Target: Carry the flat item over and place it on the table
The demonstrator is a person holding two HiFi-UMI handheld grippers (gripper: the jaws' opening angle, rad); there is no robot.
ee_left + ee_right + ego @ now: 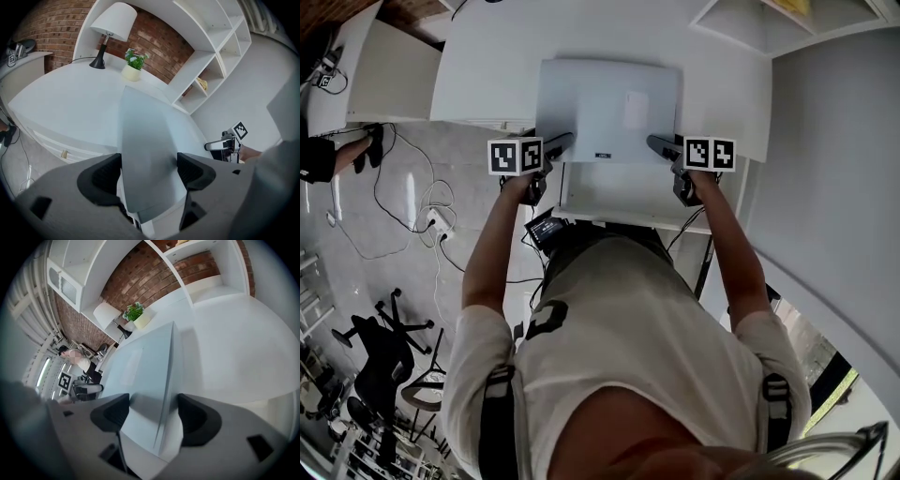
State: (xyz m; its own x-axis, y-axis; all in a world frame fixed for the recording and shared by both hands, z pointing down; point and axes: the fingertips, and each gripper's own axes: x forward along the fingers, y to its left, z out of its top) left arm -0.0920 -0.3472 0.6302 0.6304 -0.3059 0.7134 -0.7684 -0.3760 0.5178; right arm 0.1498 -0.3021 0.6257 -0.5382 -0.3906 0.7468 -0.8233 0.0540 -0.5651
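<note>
Flat item (607, 108) clamped by its side edges: left gripper (561, 143) closed on left edge, right gripper (662, 143) closed on right edge. Held level at near edge of table (487, 70), partly overhanging; contact with top unclear. Placing step in hand. Next, probably: lower flat, move farther in, release both sides together.

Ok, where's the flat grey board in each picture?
Head view: the flat grey board sits top middle.
Left gripper view: board low in the middle, between the jaws.
Right gripper view: board low in the middle, between the jaws.
Shared landmark: the white table, in all three.
</note>
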